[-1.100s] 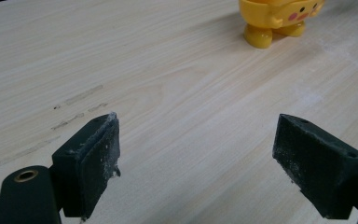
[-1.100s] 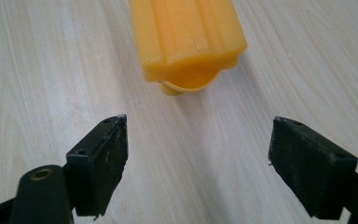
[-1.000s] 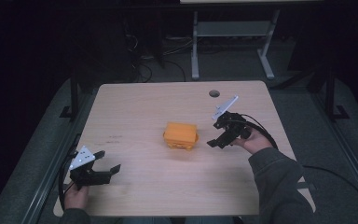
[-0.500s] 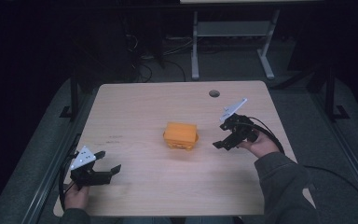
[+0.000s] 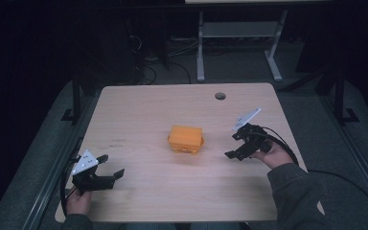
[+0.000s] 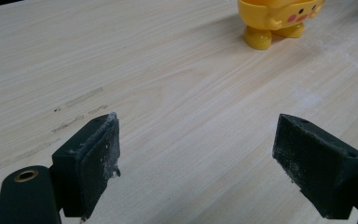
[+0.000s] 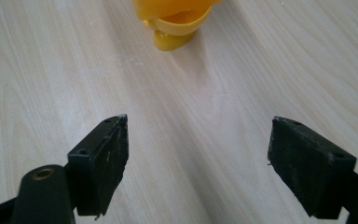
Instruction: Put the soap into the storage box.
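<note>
Orange toy (image 5: 186, 139) (some little figure with stubby feet and pink cheeks, going by the left gripper view) is sat untouched mid-table, short of the cable hole (image 5: 220, 96). Right gripper (image 5: 235, 146) has been pulled back from the toy over the last second and is now well apart from it, jaws spread wide, nothing held. Left gripper (image 5: 111, 167) hasn't budged, jaws also spread and empty. Looks like a release just finished, probably.
</note>
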Available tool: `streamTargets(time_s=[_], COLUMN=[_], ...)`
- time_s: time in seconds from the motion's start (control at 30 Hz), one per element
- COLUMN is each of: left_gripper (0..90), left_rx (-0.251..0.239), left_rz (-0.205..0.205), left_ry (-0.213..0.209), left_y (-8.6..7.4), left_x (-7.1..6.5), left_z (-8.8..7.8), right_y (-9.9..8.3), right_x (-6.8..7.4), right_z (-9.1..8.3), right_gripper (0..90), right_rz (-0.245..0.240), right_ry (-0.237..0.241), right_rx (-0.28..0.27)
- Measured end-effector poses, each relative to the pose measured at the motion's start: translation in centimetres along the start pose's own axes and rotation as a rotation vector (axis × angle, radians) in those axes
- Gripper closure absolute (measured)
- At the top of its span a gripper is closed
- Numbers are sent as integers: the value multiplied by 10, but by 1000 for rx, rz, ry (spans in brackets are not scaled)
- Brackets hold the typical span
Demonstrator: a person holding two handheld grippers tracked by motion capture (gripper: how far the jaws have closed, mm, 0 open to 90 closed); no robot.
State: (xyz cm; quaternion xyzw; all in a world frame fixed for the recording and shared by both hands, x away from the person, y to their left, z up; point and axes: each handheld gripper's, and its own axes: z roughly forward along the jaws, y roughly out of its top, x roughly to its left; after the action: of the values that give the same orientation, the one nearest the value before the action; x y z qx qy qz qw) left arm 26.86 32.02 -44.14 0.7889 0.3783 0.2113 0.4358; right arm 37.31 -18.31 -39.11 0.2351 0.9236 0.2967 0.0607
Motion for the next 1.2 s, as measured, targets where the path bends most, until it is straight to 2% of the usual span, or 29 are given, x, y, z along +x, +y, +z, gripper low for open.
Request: streamTargets(time_s=[0.17, 0.47, 0.57, 0.83, 0.97, 1.2], left_gripper=[143, 143, 143, 143, 143, 143], left_rx=[2, 1, 4, 4, 2, 3], left_rz=[-1, 14, 17, 28, 13, 21], left_ry=[0, -4, -5, -2, 3, 7], left_y=[0, 1, 1, 0, 0, 0], left_x=[0, -2, -2, -3, -1, -2], left_z=[0, 1, 1, 2, 1, 2], right_y=[-7, -23, -29, -49, -61, -79], right_x=[0, 0, 1, 5, 7, 11], right_z=[-2, -5, -7, -11, -12, -17], right_gripper=[199, 194, 192, 192, 192, 191], right_rz=[21, 23, 46, 79, 100, 117], right_ry=[0, -16, -15, -20, -25, -32], right_rx=[-4, 10, 10, -6, -22, -45])
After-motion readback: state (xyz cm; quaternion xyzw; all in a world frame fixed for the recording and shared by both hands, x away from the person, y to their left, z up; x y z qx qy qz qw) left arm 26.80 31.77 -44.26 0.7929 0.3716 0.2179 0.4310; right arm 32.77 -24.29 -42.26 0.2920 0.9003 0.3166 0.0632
